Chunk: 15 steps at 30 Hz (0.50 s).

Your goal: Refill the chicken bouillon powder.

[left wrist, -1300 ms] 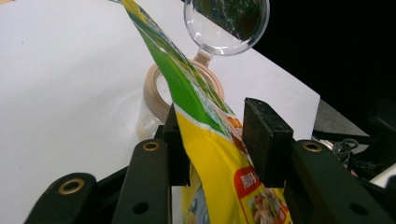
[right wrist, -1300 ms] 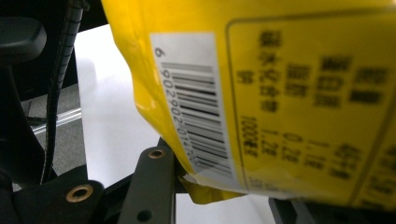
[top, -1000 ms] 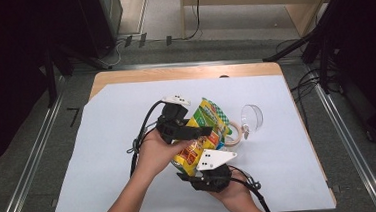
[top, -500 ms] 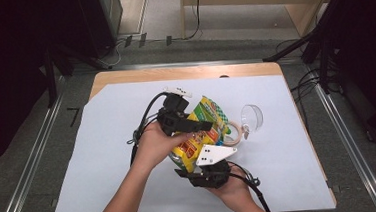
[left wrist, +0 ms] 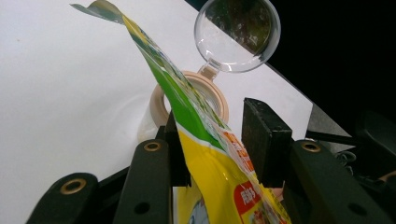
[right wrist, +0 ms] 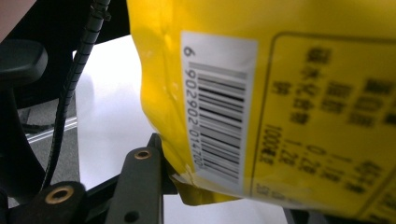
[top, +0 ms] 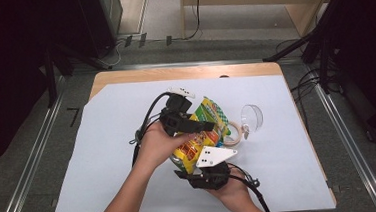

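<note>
The snack bag [top: 204,131] lay lengthwise near-to-far, green top pointing far-right, gripped by the left gripper [top: 208,126] and the right gripper [top: 199,158], whose jaws had just been opening.

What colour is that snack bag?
Mostly yellow, with a green top; the snack bag shows best in the left gripper view.

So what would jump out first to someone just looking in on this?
The bright yellow snack bag at the middle of the white-covered table, held up between the left gripper and the right gripper. Just right of it lie a tape roll and a clear round lid. In the right gripper view, the bag's barcode looms close.
</note>
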Available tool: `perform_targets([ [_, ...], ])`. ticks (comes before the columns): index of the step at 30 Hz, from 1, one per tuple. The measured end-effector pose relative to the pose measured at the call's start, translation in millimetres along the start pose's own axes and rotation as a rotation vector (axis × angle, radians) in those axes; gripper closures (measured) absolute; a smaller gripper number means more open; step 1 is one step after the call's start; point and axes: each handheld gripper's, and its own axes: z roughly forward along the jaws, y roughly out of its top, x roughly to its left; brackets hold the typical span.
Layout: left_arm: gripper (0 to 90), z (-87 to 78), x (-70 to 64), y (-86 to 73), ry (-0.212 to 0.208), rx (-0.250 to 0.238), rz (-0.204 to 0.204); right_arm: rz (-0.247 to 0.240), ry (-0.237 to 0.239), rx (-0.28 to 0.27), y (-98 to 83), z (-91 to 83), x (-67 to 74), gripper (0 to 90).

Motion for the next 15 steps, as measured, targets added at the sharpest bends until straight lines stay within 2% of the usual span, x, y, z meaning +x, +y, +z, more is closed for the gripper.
perform_targets([
  [3, 64.4, 0.9, -0.5, 0.0, -0.003, 0.008, 0.008, 0.001, -0.008, 0.006, -0.4, 0.5, 0.4, 62.1],
  [5, 64.7, 0.4, -0.8, 0.0, -0.009, 0.004, 0.006, -0.019, -0.023, 0.018, -0.6, 1.6, 1.7, 63.4],
  [9, 63.6, -1.3, -2.7, 0.9, -0.017, -0.008, 0.002, 0.01, -0.021, -0.002, 0.3, 1.3, 1.8, 64.7],
  [12, 60.1, -2.0, -4.4, 1.3, -0.022, -0.017, -0.006, 0.055, -0.017, -0.024, 1.5, -0.5, -0.4, 64.8],
  [15, 59.8, -4.4, -5.6, 1.3, -0.018, -0.008, -0.004, 0.055, -0.017, -0.02, 1.4, -0.6, -1.0, 64.7],
])
